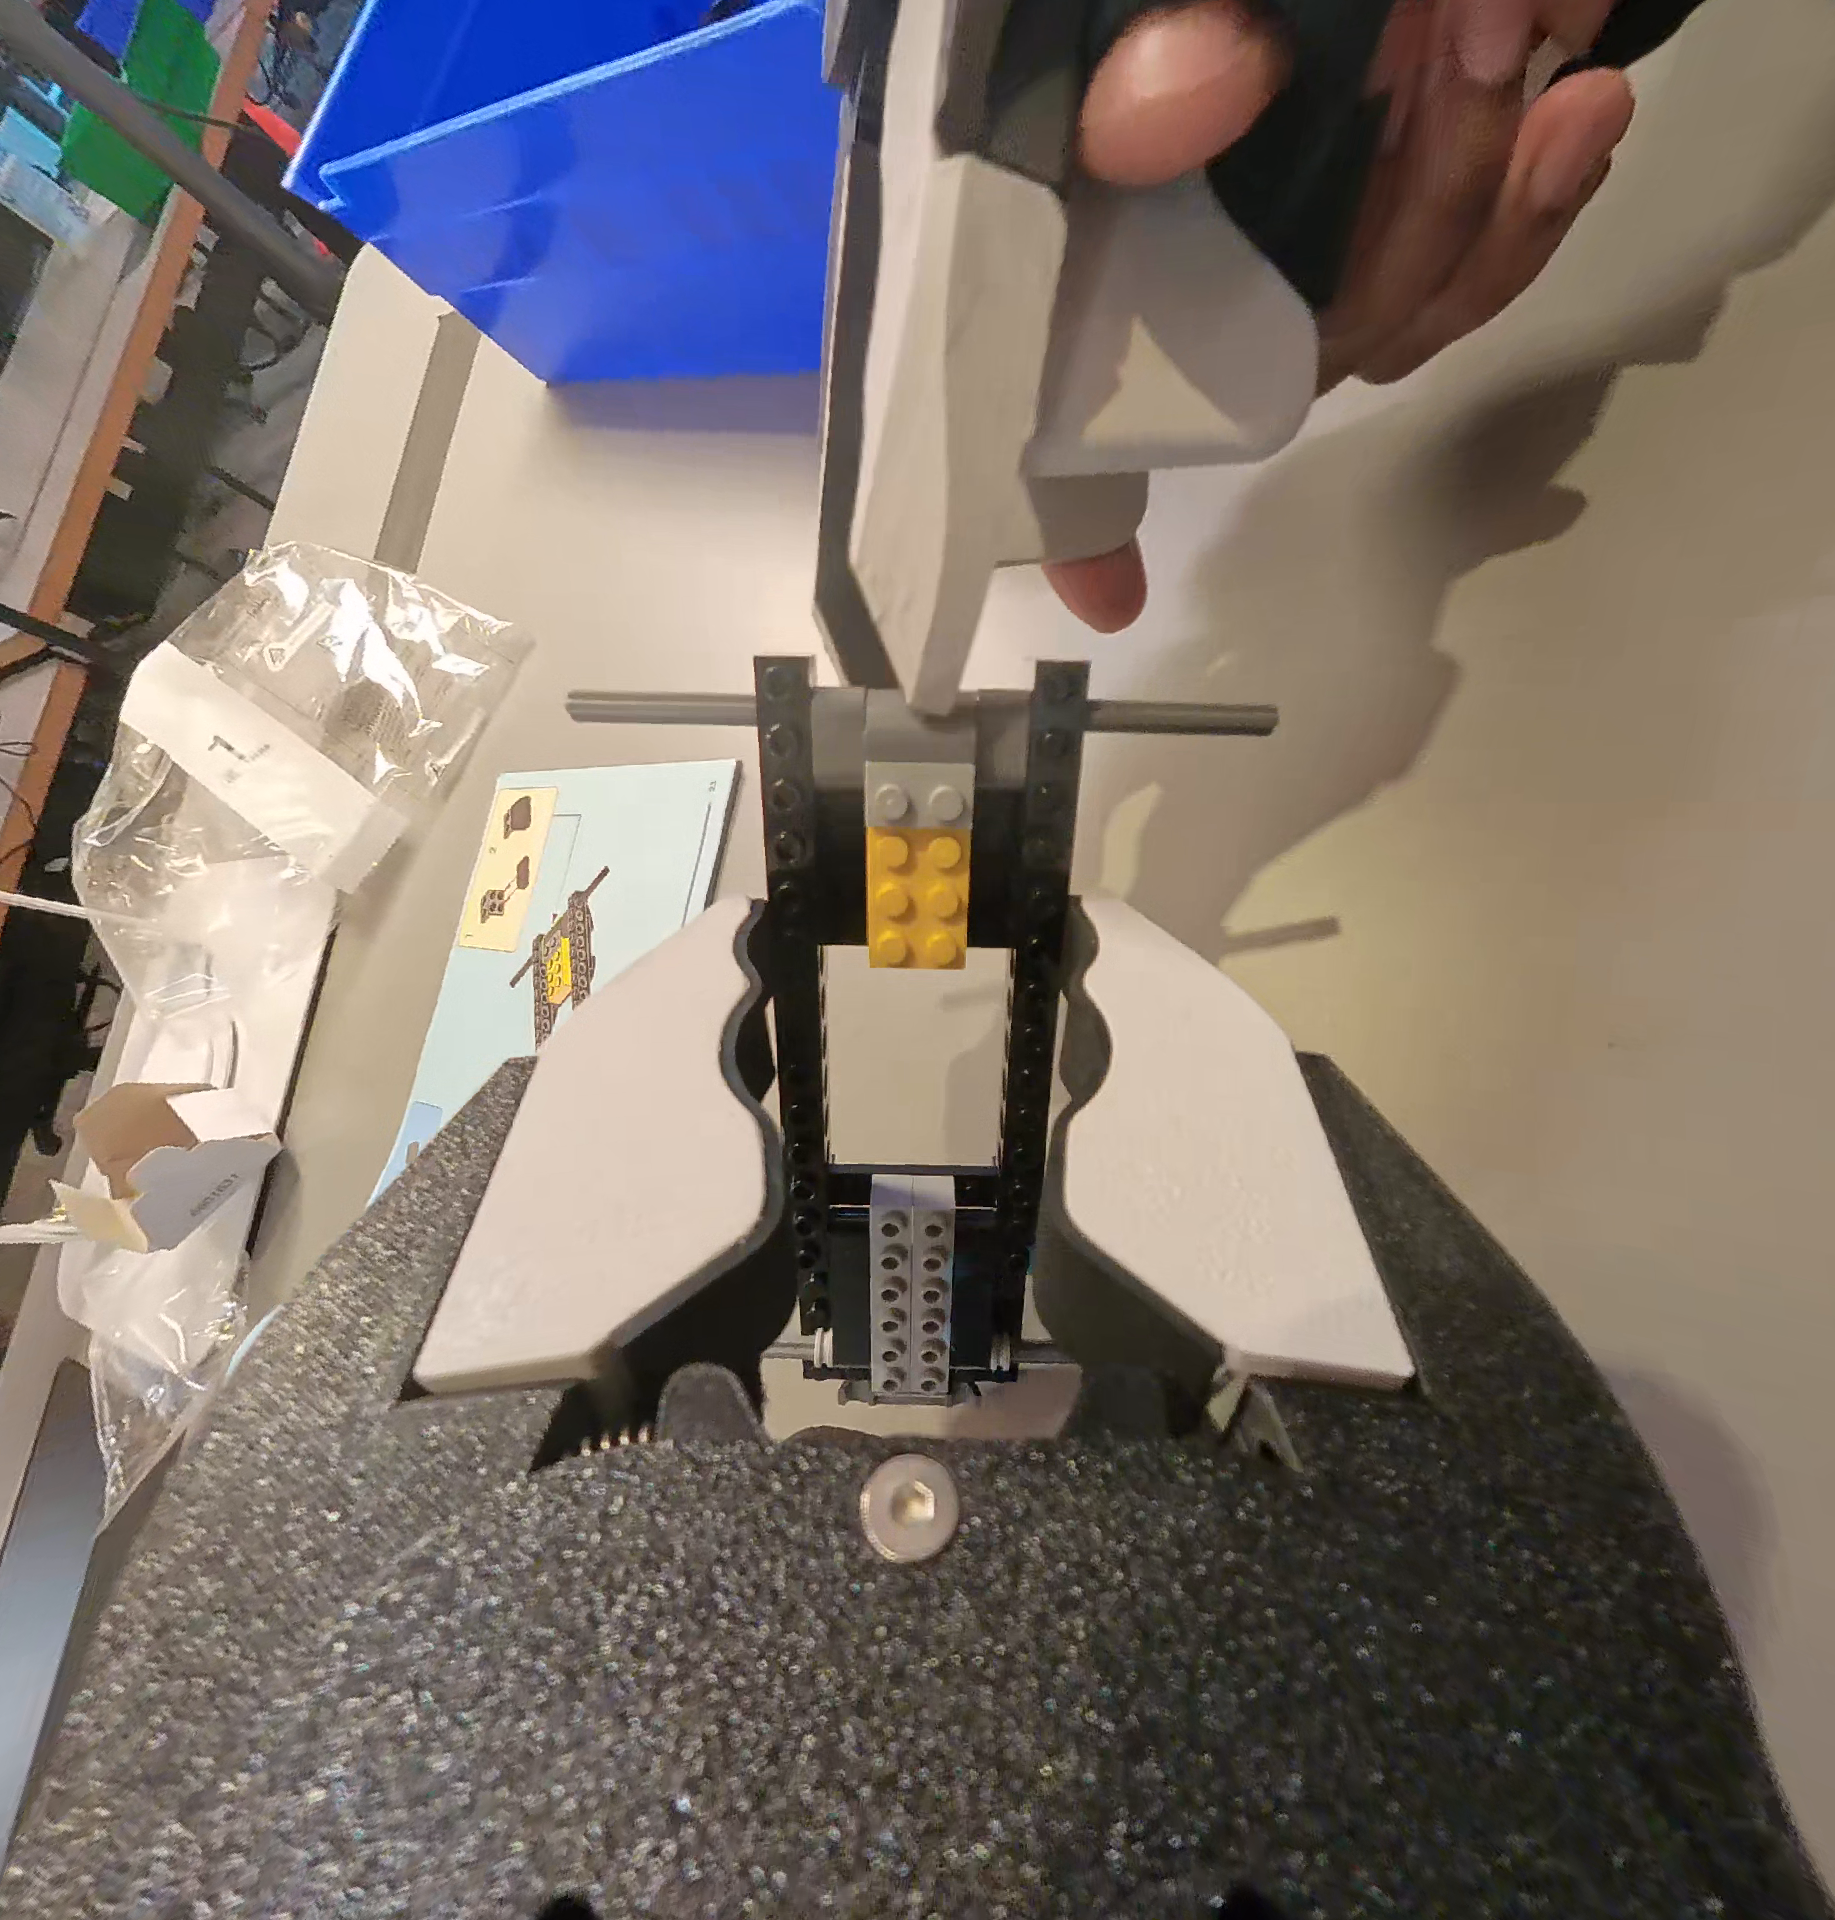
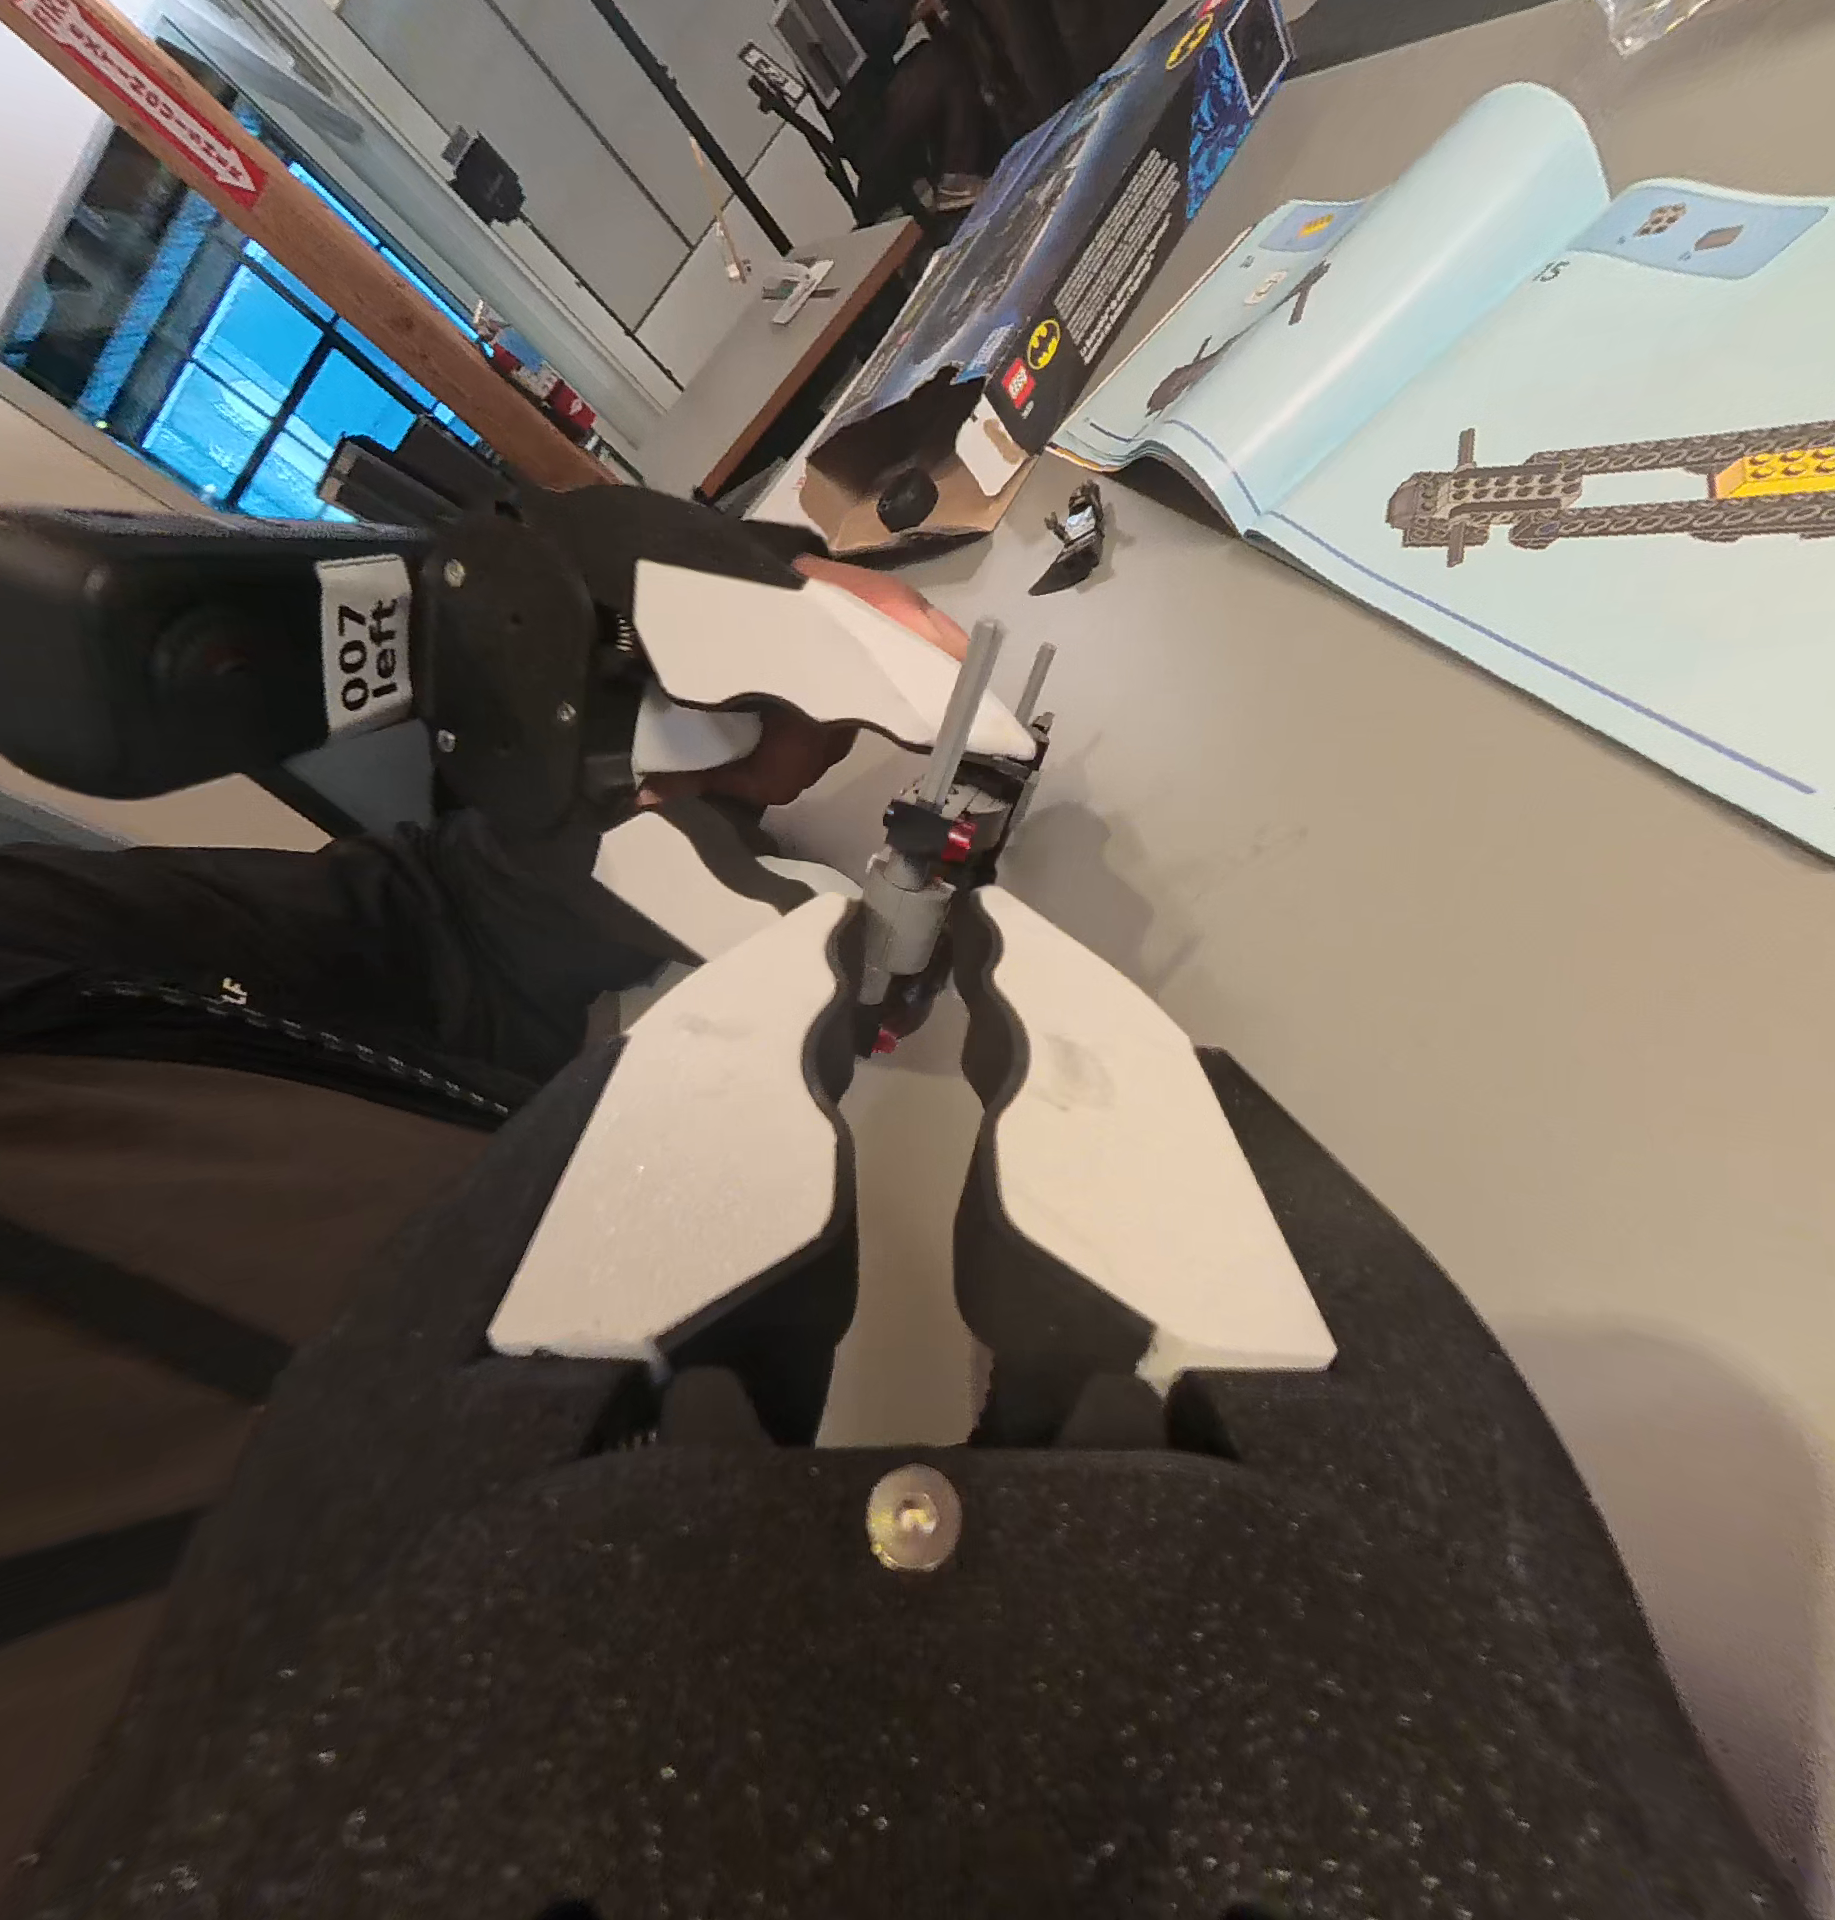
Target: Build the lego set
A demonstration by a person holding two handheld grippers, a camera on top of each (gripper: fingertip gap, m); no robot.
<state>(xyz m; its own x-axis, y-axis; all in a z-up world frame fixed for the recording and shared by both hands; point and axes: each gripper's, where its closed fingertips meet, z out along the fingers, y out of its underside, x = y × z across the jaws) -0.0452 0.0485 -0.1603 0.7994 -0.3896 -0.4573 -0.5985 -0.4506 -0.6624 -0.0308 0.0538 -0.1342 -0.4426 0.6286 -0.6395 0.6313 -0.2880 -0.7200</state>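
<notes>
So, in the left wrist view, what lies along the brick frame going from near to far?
Grey perforated bricks → open gap in the black frame → yellow brick → light grey plate → grey axle → blue bins.

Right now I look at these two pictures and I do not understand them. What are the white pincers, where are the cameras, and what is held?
They are two hand-held grippers, each with a camera looking along its own fingers. In the left wrist view, the left gripper clamps a black brick frame with a yellow brick and a grey axle. The right gripper meets the frame's far end from above. In the right wrist view, the right gripper closes on a grey connector piece there. On the table lie an open instruction booklet, a torn box, plastic bags and blue bins.
</notes>
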